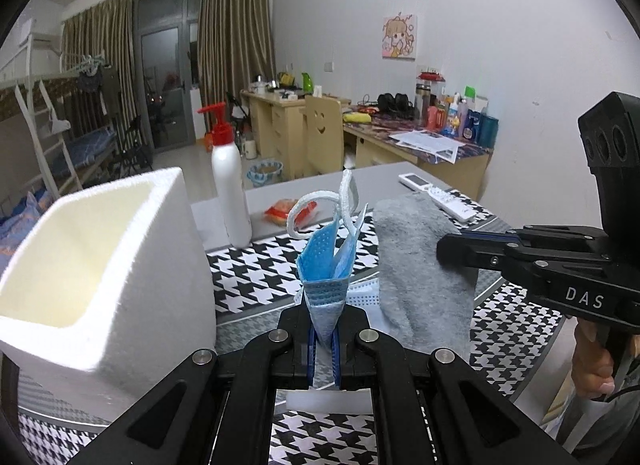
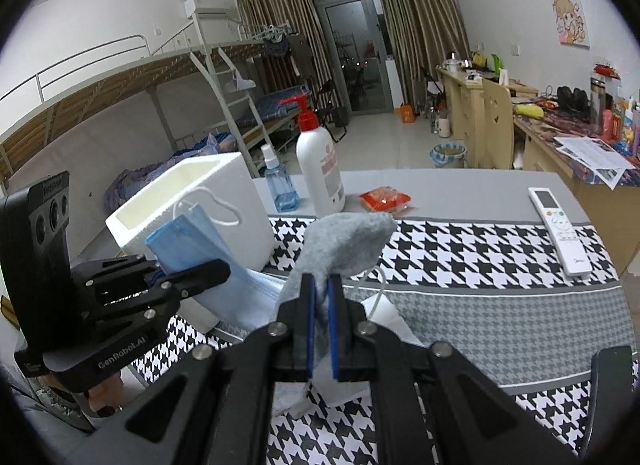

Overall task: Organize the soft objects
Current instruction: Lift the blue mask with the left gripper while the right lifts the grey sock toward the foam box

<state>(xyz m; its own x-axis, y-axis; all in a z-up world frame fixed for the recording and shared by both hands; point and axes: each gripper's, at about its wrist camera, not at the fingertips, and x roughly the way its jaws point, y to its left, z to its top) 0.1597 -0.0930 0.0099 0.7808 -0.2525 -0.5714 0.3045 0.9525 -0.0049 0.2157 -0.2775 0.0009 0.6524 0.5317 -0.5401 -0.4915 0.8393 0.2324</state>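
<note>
left gripper (image 1: 323, 339) clenched on 1 pleated blue fabric face mask (image 1: 326, 265), lifted off houndstooth cloth (image 1: 256, 277), likely bound for 1 white foam box (image 1: 100, 265) | right gripper (image 2: 320, 329) clenched on 1 grey fleecy cloth (image 2: 344, 245), raised clear | more white masks (image 2: 248, 293) lie beneath, count unclear | 2 bottles: pump (image 2: 320, 169), spray (image 2: 280, 181)

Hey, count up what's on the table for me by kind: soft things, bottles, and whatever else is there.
Soft things: 3 – blue mask, grey sock, white mask
Bottles: 2 – pump bottle, spray bottle
Foam box: 1
Remote: 1
Snack packet: 1
Total: 8
</note>
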